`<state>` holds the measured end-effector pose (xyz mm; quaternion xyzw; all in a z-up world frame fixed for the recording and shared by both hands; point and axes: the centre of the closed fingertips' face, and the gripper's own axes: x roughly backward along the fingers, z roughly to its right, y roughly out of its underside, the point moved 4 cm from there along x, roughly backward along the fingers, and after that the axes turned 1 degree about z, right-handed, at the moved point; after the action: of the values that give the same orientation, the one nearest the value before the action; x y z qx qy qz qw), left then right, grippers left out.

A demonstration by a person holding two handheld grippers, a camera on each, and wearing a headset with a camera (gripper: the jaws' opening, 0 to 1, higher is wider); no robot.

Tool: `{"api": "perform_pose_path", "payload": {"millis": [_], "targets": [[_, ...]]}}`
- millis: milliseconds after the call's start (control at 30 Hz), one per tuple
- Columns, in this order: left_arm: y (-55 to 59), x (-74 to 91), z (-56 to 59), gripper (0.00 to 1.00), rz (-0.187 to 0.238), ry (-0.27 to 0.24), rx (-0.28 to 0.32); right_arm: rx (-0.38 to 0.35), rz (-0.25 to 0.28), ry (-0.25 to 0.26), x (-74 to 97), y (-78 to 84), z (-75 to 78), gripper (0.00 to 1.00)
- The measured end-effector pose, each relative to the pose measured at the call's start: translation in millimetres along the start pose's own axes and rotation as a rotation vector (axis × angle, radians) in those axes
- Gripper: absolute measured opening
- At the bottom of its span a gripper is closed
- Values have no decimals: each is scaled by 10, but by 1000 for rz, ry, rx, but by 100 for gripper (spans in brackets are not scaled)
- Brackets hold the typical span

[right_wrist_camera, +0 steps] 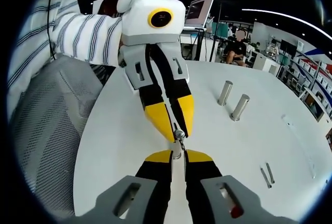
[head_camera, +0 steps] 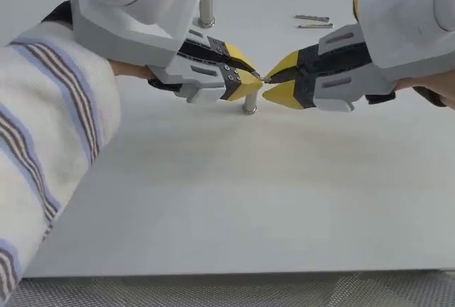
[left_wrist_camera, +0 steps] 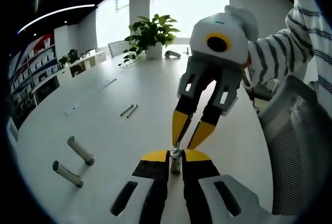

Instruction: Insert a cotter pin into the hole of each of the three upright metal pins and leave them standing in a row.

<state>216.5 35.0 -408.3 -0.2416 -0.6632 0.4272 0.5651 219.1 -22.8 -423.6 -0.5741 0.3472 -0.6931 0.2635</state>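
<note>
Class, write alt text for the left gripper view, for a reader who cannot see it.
The left tongs clamp an upright metal pin on a white table, while the right tongs, coming from above, pinch a cotter pin at its top. Two more metal pins stand to the left, with two spare cotter pins lying beyond.

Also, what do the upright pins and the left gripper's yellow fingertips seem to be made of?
The upright pins look like bare metal, probably steel: grey, smooth, with bright streaks along their sides. The yellow fingertips of the left gripper look like matt plastic or rubber: even colour, little shine; I cannot tell which.
</note>
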Motion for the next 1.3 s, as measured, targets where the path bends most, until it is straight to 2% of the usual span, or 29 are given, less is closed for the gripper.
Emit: {"api": "perform_pose_path", "payload": {"millis": [133, 367, 633, 967, 1033, 1100, 1233, 1300], "targets": [[21, -3, -37, 5, -1, 1, -3, -20, 19, 11, 45, -20, 11, 0], [14, 7, -24, 5, -2, 2, -9, -32, 45, 22, 36, -116, 6, 0], [22, 25, -12, 6, -5, 2, -10, -35, 47, 27, 24, -118, -8, 0], [28, 19, -7, 6, 3, 6, 1, -83, 63, 50, 59, -71, -22, 0], [30, 16, -2, 6, 5, 9, 4, -127, 71, 41, 38, -46, -58, 5], [36, 17, 0, 6, 5, 10, 17, -128, 66, 43, 5, -5, -80, 10], [37, 38, -10, 7, 11, 5, 23, -161, 64, 40, -63, 57, -109, 11], [40, 42, -27, 11, 13, 3, 26, -172, 67, 44, -87, 69, -109, 11]]}}
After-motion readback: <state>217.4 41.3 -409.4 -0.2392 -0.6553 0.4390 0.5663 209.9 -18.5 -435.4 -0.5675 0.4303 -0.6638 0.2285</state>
